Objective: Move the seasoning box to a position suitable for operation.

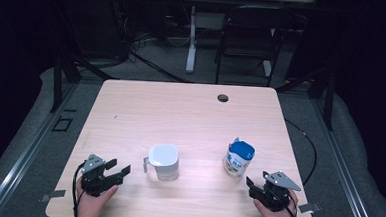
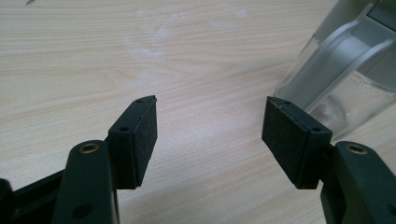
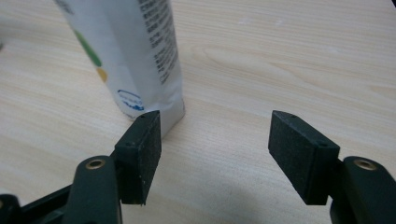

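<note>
High view: right tool (image 1: 255, 186), released, sits just behind the upright carton (image 1: 239, 158) — nearer than the left tool (image 1: 119, 168), also released, beside the jug (image 1: 163, 161) on the desk (image 1: 191, 108).

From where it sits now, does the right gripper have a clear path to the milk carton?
Probably yes. The right gripper rests open just short of the milk carton, which stands upright with only bare table between them. The jug stands well aside.
</note>
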Demonstrator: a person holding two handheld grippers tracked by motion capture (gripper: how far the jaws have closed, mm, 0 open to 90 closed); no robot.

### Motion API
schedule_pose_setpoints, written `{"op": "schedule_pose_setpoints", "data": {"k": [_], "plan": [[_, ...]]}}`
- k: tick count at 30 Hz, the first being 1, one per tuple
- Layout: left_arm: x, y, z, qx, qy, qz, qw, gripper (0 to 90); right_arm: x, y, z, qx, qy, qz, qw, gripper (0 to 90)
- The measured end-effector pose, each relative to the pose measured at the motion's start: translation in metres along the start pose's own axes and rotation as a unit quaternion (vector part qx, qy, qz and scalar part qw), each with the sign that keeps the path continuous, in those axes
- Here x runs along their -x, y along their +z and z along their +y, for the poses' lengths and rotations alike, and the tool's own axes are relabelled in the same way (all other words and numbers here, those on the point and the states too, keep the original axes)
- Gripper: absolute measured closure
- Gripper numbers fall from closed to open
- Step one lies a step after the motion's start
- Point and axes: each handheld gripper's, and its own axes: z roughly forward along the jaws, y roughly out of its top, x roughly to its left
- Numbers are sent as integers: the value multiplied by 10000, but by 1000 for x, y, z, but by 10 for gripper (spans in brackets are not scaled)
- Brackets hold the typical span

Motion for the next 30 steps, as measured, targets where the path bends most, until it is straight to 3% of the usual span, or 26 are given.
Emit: {"op": "schedule_pose_setpoints", "data": {"k": [3, 4, 7, 10, 12, 15, 16, 23, 30], "plan": [[1, 0, 0, 20, 39, 12, 10000, 378, 0, 2, 1, 30, 31, 28, 10000, 346], [2, 0, -1, 23, 51, 40, 10000, 384, 1, 0, 2, -51, -58, -34, 10000, 346], [4, -1, -1, 38, 82, 116, 9999, 401, -1, -1, 2, 67, -87, -102, 9999, 325], [9, -3, 0, 80, 131, 39, 9999, 428, -2, -4, 4, 120, -104, -180, 9997, 324], [13, -5, 0, 56, 186, 12, 9998, 435, -2, -6, 5, 65, 37, -99, 9999, 344], [20, -6, 0, 61, 220, -75, 9997, 439, -6, -9, 3, 69, 3, -127, 9999, 363], [22, -5, 0, 88, 251, -111, 9996, 442, -9, -12, 4, 119, -112, -93, 9998, 387], [44, 3, 4, 1, 688, -188, 9975, 451, -6, -9, 4, 115, 71, 193, 9997, 446], [49, 14, 8, -76, 738, -197, 9970, 476, -3, -9, 3, 103, 58, 50, 9999, 428]]}}
